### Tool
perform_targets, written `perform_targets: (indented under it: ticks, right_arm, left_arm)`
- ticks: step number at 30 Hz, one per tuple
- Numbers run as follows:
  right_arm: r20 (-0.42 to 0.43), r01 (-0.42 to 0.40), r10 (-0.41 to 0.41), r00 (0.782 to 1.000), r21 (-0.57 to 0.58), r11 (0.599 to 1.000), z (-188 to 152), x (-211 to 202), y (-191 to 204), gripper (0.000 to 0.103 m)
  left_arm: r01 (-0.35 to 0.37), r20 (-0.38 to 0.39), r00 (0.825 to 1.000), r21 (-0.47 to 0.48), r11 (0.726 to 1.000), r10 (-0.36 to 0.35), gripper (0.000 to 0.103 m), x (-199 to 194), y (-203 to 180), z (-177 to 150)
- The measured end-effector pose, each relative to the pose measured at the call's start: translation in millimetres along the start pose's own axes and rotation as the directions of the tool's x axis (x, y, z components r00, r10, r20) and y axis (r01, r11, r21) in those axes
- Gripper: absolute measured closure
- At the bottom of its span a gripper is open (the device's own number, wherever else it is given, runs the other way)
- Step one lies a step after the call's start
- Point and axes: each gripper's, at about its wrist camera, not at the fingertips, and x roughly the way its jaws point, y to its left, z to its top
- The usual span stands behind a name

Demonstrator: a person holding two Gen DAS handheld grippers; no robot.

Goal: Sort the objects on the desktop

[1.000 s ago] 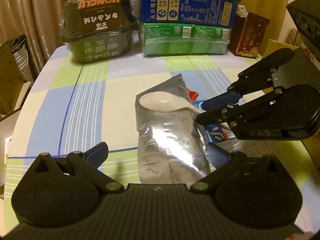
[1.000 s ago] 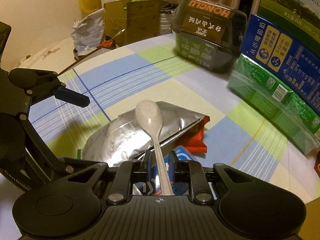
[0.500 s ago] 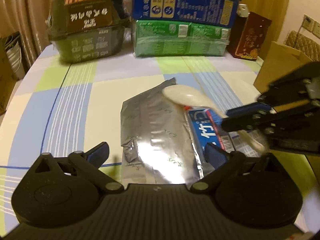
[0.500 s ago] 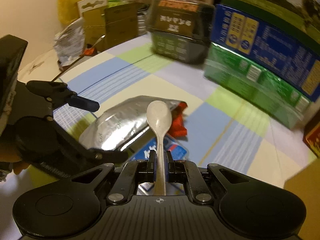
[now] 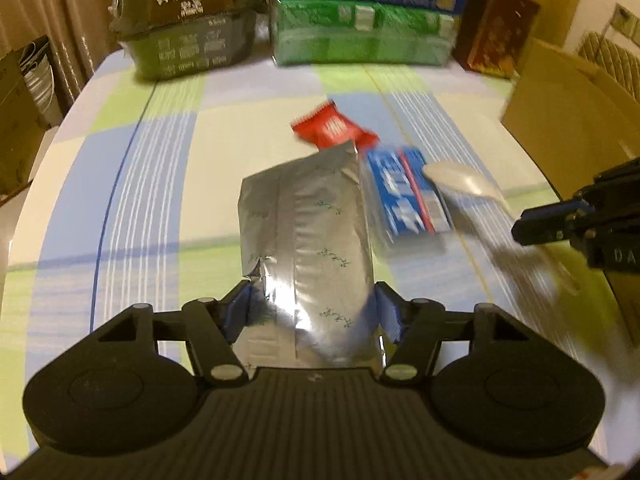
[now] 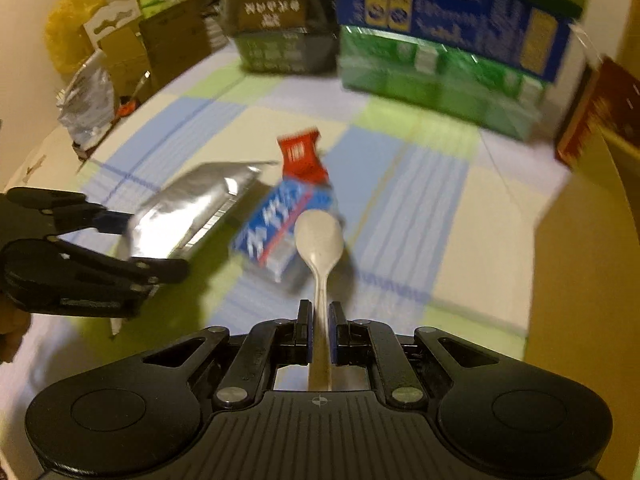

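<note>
A silver foil pouch [image 5: 304, 220] lies lengthwise on the checked tablecloth. My left gripper [image 5: 312, 314] is shut on its near end, and the foil crumples at the left finger. In the right wrist view the left gripper [image 6: 136, 246] holds that pouch [image 6: 188, 216] at the left. My right gripper [image 6: 319, 328] is shut on the handle of a white spoon [image 6: 319, 240], held in the air with its bowl pointing forward. In the left wrist view the spoon [image 5: 460, 184] and the right gripper [image 5: 560, 228] are at the right edge. Both now views are motion-blurred.
A red sachet [image 5: 334, 130] and a blue box [image 5: 406, 196] lie just beyond and right of the pouch. An open cardboard box [image 5: 568, 112] stands at the right. A black noodle carton [image 5: 188, 20], green pack [image 5: 360, 36] and dark red box [image 5: 496, 36] line the far edge.
My right gripper has carried the spoon off the pouch to the right, towards the cardboard box. My left gripper moved forward and closed on the pouch's near end. The red sachet now shows.
</note>
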Motion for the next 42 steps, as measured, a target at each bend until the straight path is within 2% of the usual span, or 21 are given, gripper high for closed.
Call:
perform_targets:
  ticks: [7, 10, 12, 14, 16, 18, 20, 22, 31, 32, 36, 42]
  right_arm:
    - [-0.099, 0.000, 0.004, 0.995, 0.040, 0.999, -44, -28, 2, 0.098]
    - [-0.144, -0.019, 0.023, 0.989, 0.028, 0.999, -60, -34, 5, 0.098]
    - [-0.153, -0.026, 0.031, 0.988, 0.031, 0.999, -69, -35, 4, 0.098]
    - [-0.142, -0.017, 0.023, 0.990, 0.043, 0.999, -74, -36, 1, 0.097]
    - [-0.134, -0.021, 0.029, 0.991, 0.059, 0.998, -75, -34, -2, 0.091]
    - [-0.118, -0.034, 0.041, 0.992, 0.061, 0.998, -76, -32, -3, 0.073]
    - [-0.106, -0.039, 0.043, 0.993, 0.048, 0.998, -76, -29, -1, 0.068]
    - [-0.099, -0.039, 0.042, 0.994, 0.035, 0.999, -75, -25, 0, 0.068]
    - [-0.085, -0.016, 0.012, 0.996, -0.046, 0.999, -73, -9, 11, 0.068]
    - [-0.083, -0.013, 0.008, 0.997, -0.055, 0.998, -74, -8, 12, 0.071]
    - [-0.078, -0.012, 0.007, 0.997, -0.065, 0.998, -74, -7, 13, 0.096]
    - [-0.084, -0.019, 0.012, 0.996, -0.076, 0.997, -72, -7, 14, 0.098]
  left_arm:
    - [0.008, -0.037, 0.999, 0.051, 0.999, -0.006, 0.042, -41, -32, -49]
    - [0.011, -0.031, 0.999, 0.070, 0.998, -0.008, 0.034, -49, -42, -62]
    - [0.007, -0.033, 0.999, 0.091, 0.996, -0.004, 0.026, -49, -47, -67]
    - [-0.006, -0.032, 0.999, 0.119, 0.993, 0.010, 0.025, -47, -51, -68]
    - [-0.004, -0.026, 1.000, 0.115, 0.993, 0.007, 0.023, -44, -51, -67]
    - [-0.001, -0.023, 1.000, 0.101, 0.995, 0.004, 0.022, -42, -49, -64]
    - [0.000, -0.014, 1.000, 0.101, 0.995, 0.002, 0.020, -41, -49, -62]
    - [0.000, -0.009, 1.000, 0.101, 0.995, 0.001, 0.019, -40, -48, -61]
    - [-0.005, -0.003, 1.000, 0.099, 0.995, 0.005, 0.011, -29, -41, -54]
    - [-0.002, -0.007, 1.000, 0.098, 0.995, 0.002, 0.011, -27, -40, -54]
    - [0.026, -0.021, 0.999, 0.077, 0.997, -0.024, 0.011, -21, -35, -49]
    - [0.110, -0.062, 0.992, -0.023, 0.994, -0.111, 0.011, -17, -24, -40]
